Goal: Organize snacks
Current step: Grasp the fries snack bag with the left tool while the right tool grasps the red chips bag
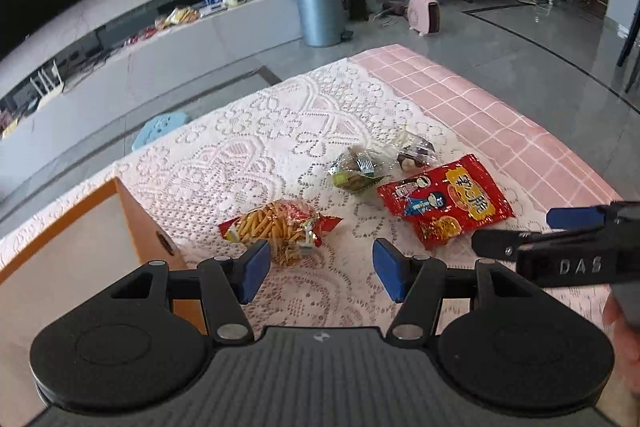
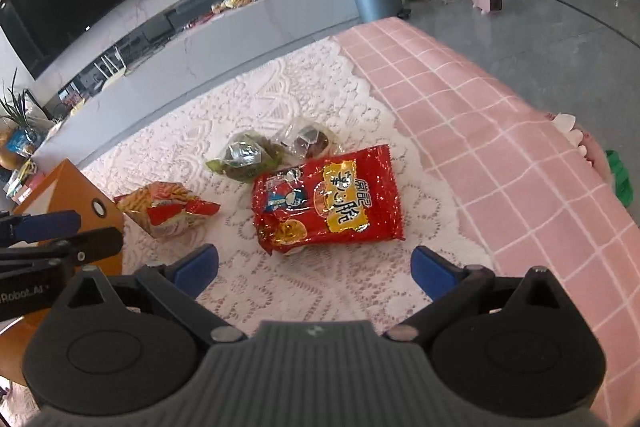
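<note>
Several snack packs lie on a white lace cloth (image 1: 260,131). A bag of yellow sticks (image 1: 280,225) (image 2: 166,205) lies just beyond my left gripper (image 1: 320,269), which is open and empty. A big red crisp bag (image 1: 444,201) (image 2: 328,199) lies just beyond my right gripper (image 2: 316,271), also open and empty. A green-filled clear pack (image 1: 358,171) (image 2: 246,157) and a brown-filled clear pack (image 1: 416,153) (image 2: 308,139) lie farther back. The right gripper also shows at the right edge of the left wrist view (image 1: 560,239).
An orange open box (image 1: 136,211) (image 2: 76,195) stands at the left by the left gripper. A pink checked tablecloth (image 2: 500,131) covers the table's right side. Beyond the table are grey floor, a TV bench (image 1: 160,39) and a blue bin (image 1: 320,9).
</note>
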